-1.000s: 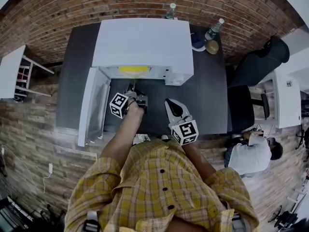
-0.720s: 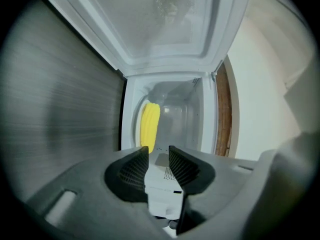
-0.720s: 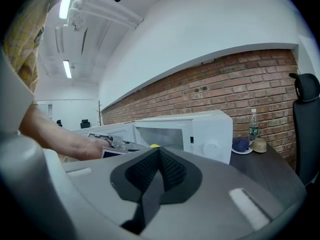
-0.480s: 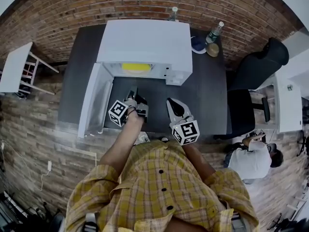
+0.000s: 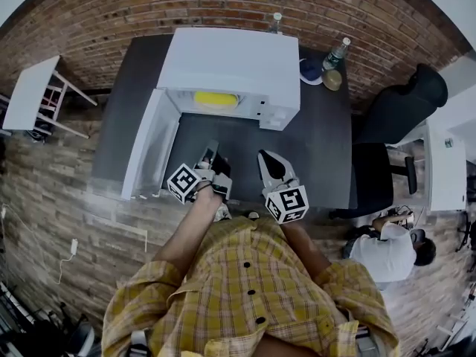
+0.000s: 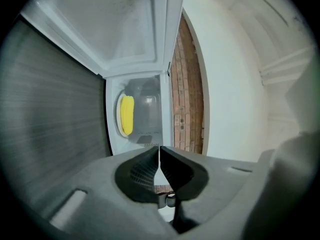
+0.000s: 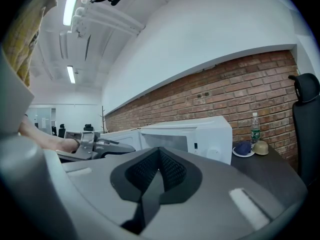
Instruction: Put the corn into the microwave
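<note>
Ahead of the closing left tongs (image 6: 159, 150) and shut right tongs (image 7: 160, 151), both empty, the corn (image 6: 127, 115) is already laid in the microwave (image 5: 230, 58), door (image 5: 149, 143) open.

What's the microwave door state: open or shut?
Open. The door stands swung out at the left of the microwave, and the yellow corn shows inside the exposed cavity.

Smooth white microwave (image 5: 230, 58), rough brick wall (image 5: 111, 6)
</note>
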Action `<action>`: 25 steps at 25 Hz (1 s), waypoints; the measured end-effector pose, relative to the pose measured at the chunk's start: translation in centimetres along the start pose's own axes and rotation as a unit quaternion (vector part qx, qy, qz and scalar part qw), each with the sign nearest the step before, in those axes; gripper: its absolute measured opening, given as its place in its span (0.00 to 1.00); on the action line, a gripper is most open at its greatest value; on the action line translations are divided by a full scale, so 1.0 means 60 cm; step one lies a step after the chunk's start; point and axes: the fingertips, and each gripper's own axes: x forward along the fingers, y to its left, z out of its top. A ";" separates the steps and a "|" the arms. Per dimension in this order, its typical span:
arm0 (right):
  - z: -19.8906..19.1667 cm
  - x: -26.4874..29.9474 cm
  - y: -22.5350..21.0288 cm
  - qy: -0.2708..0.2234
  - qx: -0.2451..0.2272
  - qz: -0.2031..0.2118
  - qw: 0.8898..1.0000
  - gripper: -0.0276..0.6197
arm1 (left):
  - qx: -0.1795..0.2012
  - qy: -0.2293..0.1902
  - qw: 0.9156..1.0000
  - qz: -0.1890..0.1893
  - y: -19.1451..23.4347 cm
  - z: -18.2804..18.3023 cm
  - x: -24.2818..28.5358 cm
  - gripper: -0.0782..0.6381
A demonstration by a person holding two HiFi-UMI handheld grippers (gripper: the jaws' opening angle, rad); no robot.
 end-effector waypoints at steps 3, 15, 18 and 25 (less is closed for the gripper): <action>-0.002 -0.002 0.006 0.001 0.001 0.005 1.000 0.04 | 0.028 0.016 0.999 -0.016 -0.022 -0.012 -0.013 0.12; -0.011 -0.021 0.016 0.007 0.023 0.013 1.000 0.04 | 0.253 0.078 0.964 -0.021 -0.072 -0.058 -0.067 0.11; -0.008 -0.026 0.022 0.003 0.023 0.019 1.000 0.04 | 0.307 0.087 0.948 -0.023 -0.083 -0.071 -0.073 0.11; -0.004 -0.032 0.027 -0.003 0.024 0.027 0.999 0.04 | 0.430 0.098 0.897 -0.005 -0.087 -0.093 -0.092 0.11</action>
